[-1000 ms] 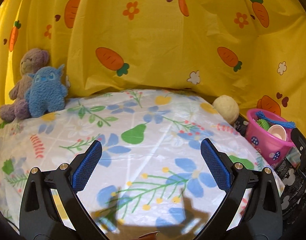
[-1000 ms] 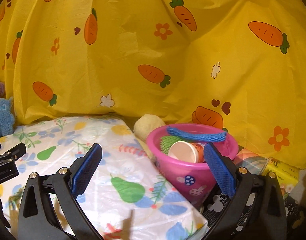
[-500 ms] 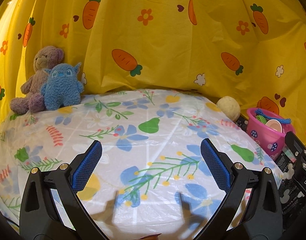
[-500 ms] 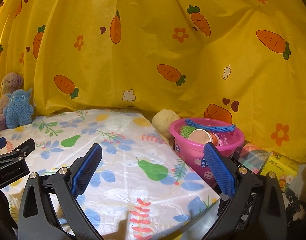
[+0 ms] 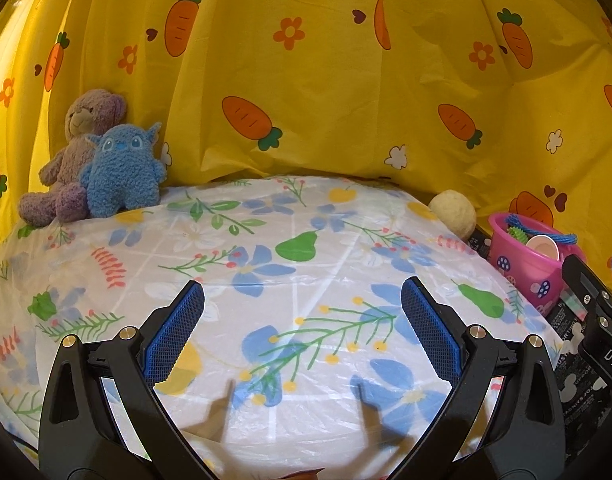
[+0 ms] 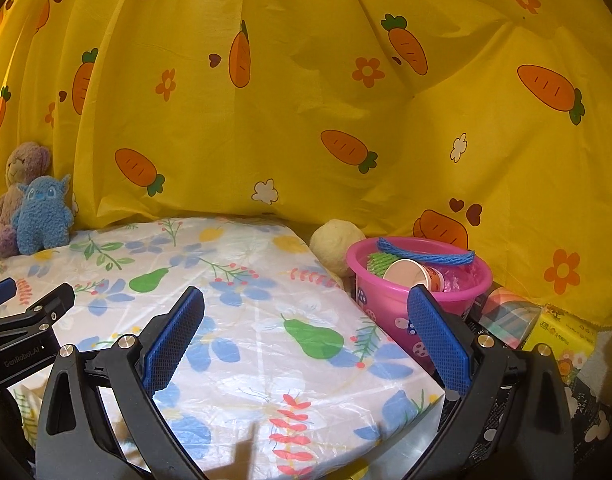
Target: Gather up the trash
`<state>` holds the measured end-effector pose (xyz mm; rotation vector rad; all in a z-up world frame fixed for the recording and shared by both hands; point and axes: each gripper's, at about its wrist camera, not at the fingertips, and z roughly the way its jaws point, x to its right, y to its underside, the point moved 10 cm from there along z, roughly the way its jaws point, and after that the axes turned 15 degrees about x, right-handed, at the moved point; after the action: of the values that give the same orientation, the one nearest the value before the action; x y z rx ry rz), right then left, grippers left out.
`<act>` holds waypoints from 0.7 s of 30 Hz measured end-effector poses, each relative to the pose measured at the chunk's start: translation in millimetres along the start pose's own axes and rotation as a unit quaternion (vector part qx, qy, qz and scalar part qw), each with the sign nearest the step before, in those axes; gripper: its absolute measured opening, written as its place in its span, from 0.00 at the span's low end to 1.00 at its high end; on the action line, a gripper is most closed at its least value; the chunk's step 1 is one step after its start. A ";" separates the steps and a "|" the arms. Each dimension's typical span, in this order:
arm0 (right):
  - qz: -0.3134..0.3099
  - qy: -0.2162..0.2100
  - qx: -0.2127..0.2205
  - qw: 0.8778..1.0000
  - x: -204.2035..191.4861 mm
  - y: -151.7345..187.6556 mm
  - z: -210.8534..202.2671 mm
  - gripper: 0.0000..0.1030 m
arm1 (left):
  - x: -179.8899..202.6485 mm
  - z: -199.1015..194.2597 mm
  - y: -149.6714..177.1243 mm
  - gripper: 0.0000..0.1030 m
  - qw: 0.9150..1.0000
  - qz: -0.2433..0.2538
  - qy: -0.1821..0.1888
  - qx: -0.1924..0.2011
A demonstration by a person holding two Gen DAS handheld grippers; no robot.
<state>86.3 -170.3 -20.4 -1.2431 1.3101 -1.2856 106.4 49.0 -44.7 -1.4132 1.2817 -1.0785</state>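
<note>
Both grippers, left gripper [image 5: 302, 320] and right gripper [image 6: 306, 328], spread apart, empty; pink bucket [image 6: 389, 304] holding paper cup [image 6: 409, 274], at 2 o'clock off bench [image 6: 242, 344]; best approached rim-high.

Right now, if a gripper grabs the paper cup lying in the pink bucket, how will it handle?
The paper cup lies on its side in the pink plastic bucket, so it probably rolls if nudged. It looks thin-walled and empty: likely very light and easy to crush in a hard squeeze. The blue rope handle crosses above it and might snag a lift.
</note>
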 end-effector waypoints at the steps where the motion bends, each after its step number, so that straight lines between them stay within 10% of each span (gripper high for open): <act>1: 0.000 0.000 0.000 1.000 -0.4 0.0 -0.2 0.95 | 0.6 -0.1 0.2 0.95 1.000 0.001 0.001 0.001; 21: 0.001 -0.001 0.000 1.000 0.4 0.2 0.9 0.95 | 8.9 -0.9 1.8 0.95 1.000 0.003 0.018 0.000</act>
<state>87.1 -170.7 -20.7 -1.2428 1.3093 -1.2824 105.9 40.0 -46.1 -1.3953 1.3105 -1.1044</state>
